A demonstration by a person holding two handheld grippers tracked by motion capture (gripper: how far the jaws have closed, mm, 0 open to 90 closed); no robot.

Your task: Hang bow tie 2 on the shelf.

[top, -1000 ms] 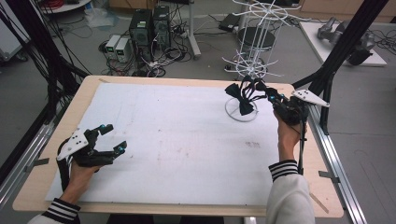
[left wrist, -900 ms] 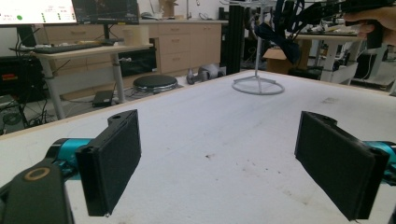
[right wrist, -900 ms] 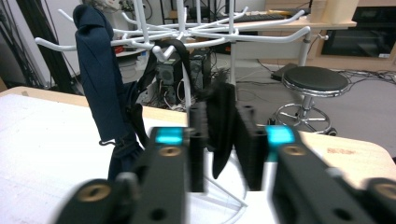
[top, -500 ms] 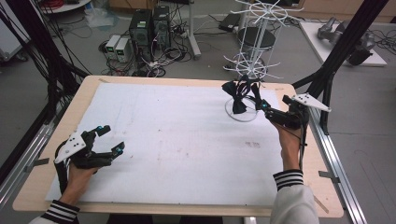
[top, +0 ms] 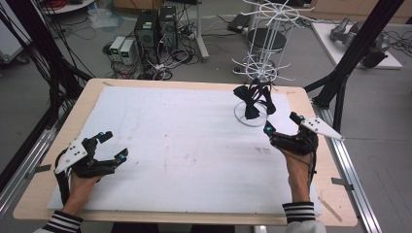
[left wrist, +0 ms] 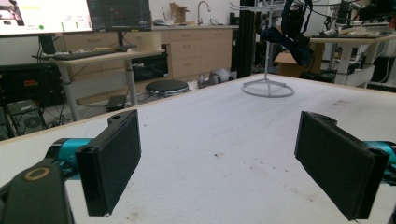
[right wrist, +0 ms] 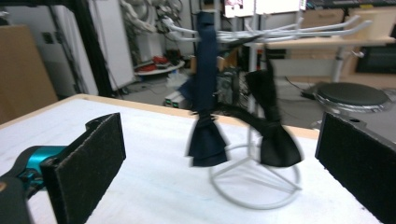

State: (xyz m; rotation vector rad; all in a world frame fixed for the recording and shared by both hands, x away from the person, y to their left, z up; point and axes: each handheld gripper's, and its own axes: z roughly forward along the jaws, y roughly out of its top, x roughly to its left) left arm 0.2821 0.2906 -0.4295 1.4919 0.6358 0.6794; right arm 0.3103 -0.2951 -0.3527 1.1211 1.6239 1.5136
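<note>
Bow ties [top: 252, 99]: two, dark, hanging on the white wire rack [top: 265, 58] at the table's [top: 194, 213] far right. Right tongs [top: 282, 125]: just short of them, having just opened wide, holding nothing; forearm stretched forward. Left tongs [top: 111, 145]: well apart, open, empty, low over the table.

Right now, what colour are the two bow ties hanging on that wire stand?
One bow tie is dark navy, the other black; the right gripper view shows them best.

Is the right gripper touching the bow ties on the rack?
Apart. In the right gripper view, the right gripper is open with bare table before the bow ties.
</note>
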